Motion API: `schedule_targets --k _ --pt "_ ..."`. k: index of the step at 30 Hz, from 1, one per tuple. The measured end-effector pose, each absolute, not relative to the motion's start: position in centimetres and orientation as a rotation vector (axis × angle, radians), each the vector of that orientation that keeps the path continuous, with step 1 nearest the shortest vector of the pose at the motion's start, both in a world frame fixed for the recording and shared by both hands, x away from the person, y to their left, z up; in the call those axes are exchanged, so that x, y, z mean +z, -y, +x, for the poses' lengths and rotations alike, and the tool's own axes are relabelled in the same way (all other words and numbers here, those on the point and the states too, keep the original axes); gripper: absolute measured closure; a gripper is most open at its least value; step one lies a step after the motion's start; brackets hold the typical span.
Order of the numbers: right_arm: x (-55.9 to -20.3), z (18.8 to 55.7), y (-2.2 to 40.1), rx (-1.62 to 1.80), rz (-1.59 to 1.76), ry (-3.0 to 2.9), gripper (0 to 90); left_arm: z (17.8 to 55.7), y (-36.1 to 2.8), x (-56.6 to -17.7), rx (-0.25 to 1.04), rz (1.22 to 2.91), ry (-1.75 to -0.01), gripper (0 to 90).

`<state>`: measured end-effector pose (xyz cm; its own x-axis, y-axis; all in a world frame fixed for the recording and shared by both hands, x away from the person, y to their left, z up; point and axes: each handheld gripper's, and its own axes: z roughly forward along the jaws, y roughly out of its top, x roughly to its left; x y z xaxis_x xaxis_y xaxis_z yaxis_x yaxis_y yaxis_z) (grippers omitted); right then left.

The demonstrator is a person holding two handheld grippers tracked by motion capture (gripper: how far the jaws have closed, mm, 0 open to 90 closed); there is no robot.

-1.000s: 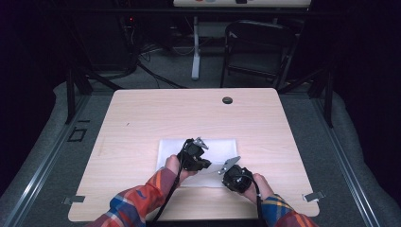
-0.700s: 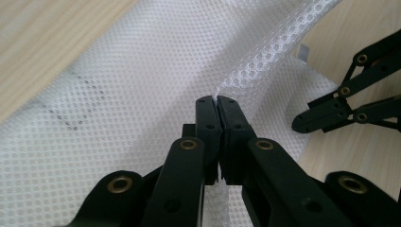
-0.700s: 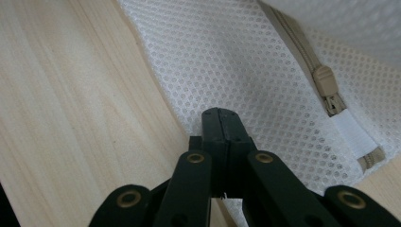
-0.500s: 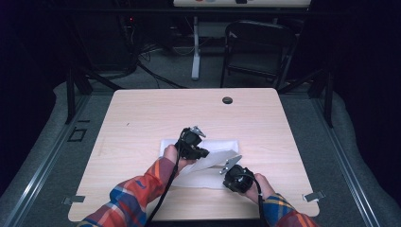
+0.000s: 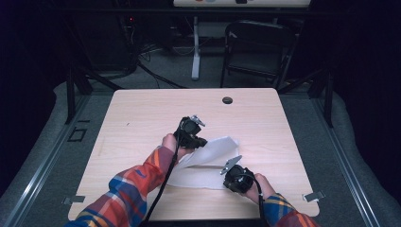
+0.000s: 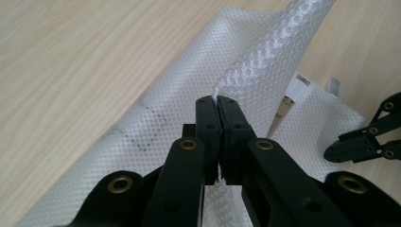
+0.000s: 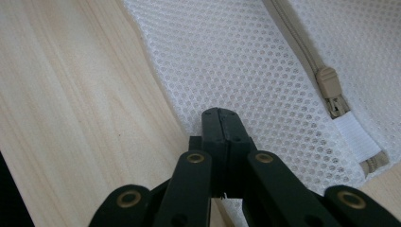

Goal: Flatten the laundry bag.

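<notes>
A white mesh bag (image 5: 213, 153) lies on the wooden table (image 5: 142, 118), its left part raised off the surface. My left gripper (image 5: 200, 142) is shut on the bag's lifted edge; in the left gripper view the jaws (image 6: 217, 101) pinch the mesh bag (image 6: 265, 71), which rises past them. My right gripper (image 5: 226, 173) is shut on the bag's near edge, low at the table. In the right gripper view its jaws (image 7: 220, 116) clamp the mesh bag (image 7: 246, 61) beside a beige zipper pull (image 7: 329, 85). The right gripper (image 6: 364, 142) also appears at the far right of the left gripper view.
A dark cable hole (image 5: 227, 100) sits near the table's far edge. A black folding chair (image 5: 257, 47) and cables stand on the floor beyond the table. Bare wood lies to the left and far side of the bag.
My left gripper has risen and moved away from the person, pulling the bag's edge up into a raised flap. The right gripper has stayed in place.
</notes>
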<state>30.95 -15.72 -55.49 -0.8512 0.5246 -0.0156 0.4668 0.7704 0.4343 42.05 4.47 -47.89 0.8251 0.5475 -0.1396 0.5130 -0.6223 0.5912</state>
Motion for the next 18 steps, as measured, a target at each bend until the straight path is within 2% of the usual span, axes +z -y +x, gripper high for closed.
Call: schedule_targets --k 18 --pt "-55.4 30.9 15.8 0.625 0.796 -2.848 90.0 45.6 -3.6 -44.4 0.223 2.413 -0.764 88.0"
